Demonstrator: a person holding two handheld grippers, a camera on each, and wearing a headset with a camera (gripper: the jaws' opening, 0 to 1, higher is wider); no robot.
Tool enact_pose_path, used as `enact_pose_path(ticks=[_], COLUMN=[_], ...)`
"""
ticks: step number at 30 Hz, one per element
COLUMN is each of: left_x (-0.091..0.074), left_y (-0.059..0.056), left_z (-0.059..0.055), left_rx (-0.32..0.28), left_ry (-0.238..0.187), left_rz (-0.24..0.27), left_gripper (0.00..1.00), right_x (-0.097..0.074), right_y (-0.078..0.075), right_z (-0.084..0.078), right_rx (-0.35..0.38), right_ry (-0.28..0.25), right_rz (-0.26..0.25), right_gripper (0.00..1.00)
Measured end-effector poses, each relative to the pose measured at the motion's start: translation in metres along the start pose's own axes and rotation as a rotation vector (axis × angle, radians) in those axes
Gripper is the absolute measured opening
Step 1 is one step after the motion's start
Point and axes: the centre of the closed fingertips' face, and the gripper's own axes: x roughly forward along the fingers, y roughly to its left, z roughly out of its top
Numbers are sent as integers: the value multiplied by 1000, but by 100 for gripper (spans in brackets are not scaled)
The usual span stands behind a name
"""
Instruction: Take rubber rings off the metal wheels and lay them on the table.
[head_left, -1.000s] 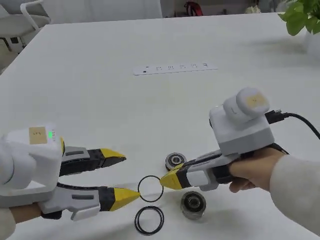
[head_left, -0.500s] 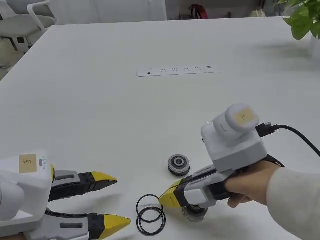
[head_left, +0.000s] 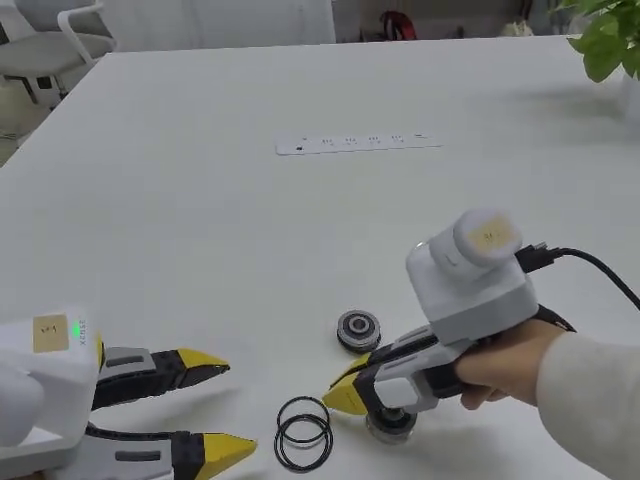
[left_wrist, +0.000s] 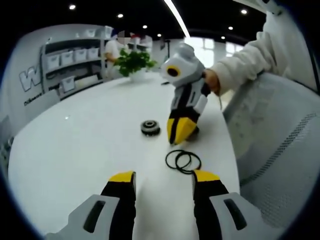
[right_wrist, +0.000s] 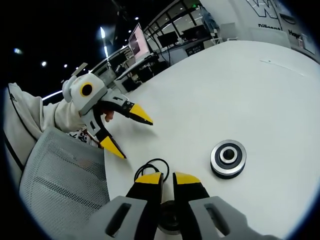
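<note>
Lying flat on the white worktop (head_left: 200, 200): two black rubber rings (head_left: 303, 432), overlapping each other, off both wheels, just ahead of the right claw (head_left: 345, 393) and between it and the left claw (head_left: 235, 405).

Left claw: jaws wide apart, holding nothing, pointed toward the rings from near by.

Right claw: jaws drawn almost together with only a thin slit, nothing seen between the tips, held in a hand.

Metal wheel (head_left: 357, 329): flat on the worktop, just beside the right claw's tip on its far side, not touching.

Second wheel (head_left: 392, 424): directly beneath the right claw's jaws, partly hidden; contact cannot be told.

Power strip (head_left: 357, 143): well beyond both claws.
</note>
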Motion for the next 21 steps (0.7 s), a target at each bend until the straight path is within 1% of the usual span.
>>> enact_pose_path(ticks=[4,6,8,12,16,19,21], left_x=[2,4,5,9,14,18,22], left_y=[5,9,13,22,30,35,38], left_z=[3,6,10,21,33,40,47], left_rx=[9,14,16,36,49,60,72], left_ry=[1,1,-4,-15,-32,-37,-41], left_rz=[-3,-4,-4,-1,-2,-5,-10], left_gripper=[45,45,45,44,44,44,44], right_x=[-8,-15,-20,-30,-38,-42,-44], right_y=[-8,-15,-21,-31,-42,-46,-51], right_z=[9,17,22,28,29,30,29], right_rx=[-8,-15,-10,-3,-3,-5,-6], right_ry=[-35,-68,-94,-125,-144,-152,-155], right_rz=[-25,-50,-68,-100,-132,-149,-160], right_gripper=[6,7,7,8,9,10,11])
